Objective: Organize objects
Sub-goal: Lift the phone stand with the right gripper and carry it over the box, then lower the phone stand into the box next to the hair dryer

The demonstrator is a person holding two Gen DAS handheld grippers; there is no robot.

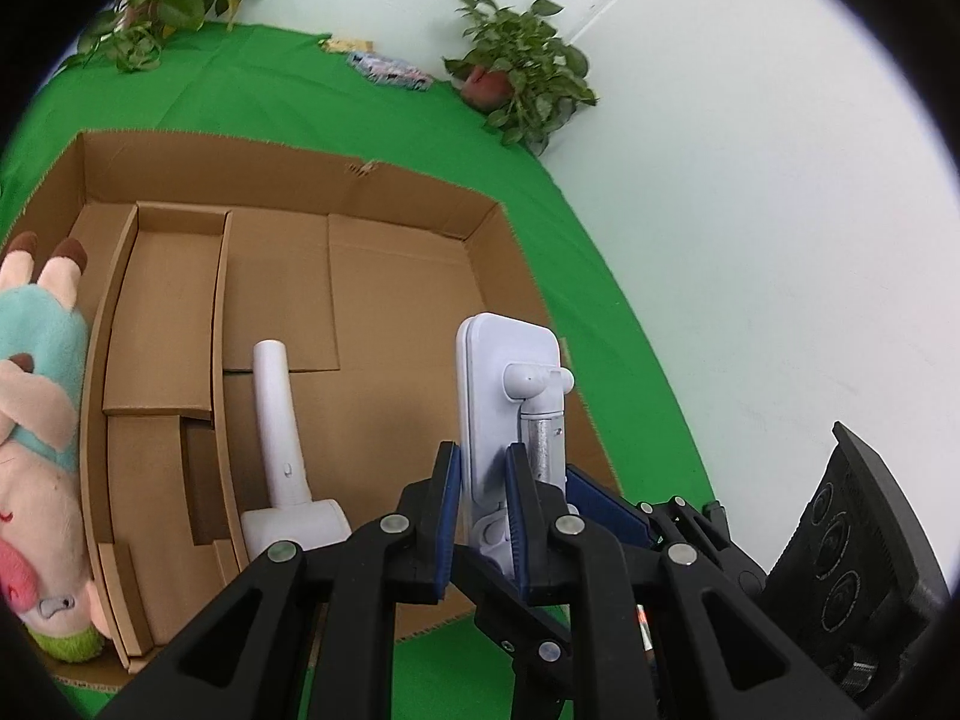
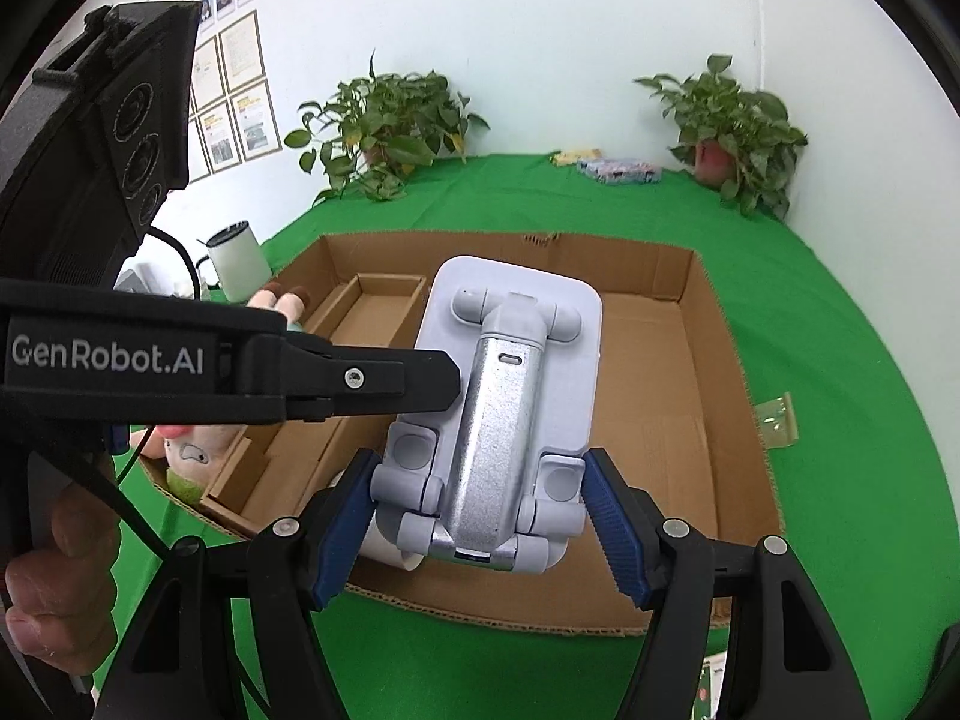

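A white and silver folding phone stand [image 2: 510, 396] hangs over an open cardboard box [image 2: 696, 312], held from two sides. My right gripper [image 2: 480, 461] is shut on its hinged base, a blue pad against each side. My left gripper [image 1: 482, 468] is shut on the edge of the stand's white plate [image 1: 480, 396] and reaches in from the left in the right wrist view [image 2: 444, 381]. On the box floor [image 1: 396, 300] lies a white handled device [image 1: 282, 450]. A plush pig toy [image 1: 36, 420] fills the left compartment.
A green cloth [image 2: 840, 360] covers the table. Two potted plants [image 2: 384, 126] [image 2: 732, 126] and flat packets [image 2: 618, 168] stand along the white back wall. A white canister [image 2: 237, 264] sits left of the box, a brass-coloured piece [image 2: 777, 420] right of it. A person's hand [image 2: 54, 570] holds the left gripper.
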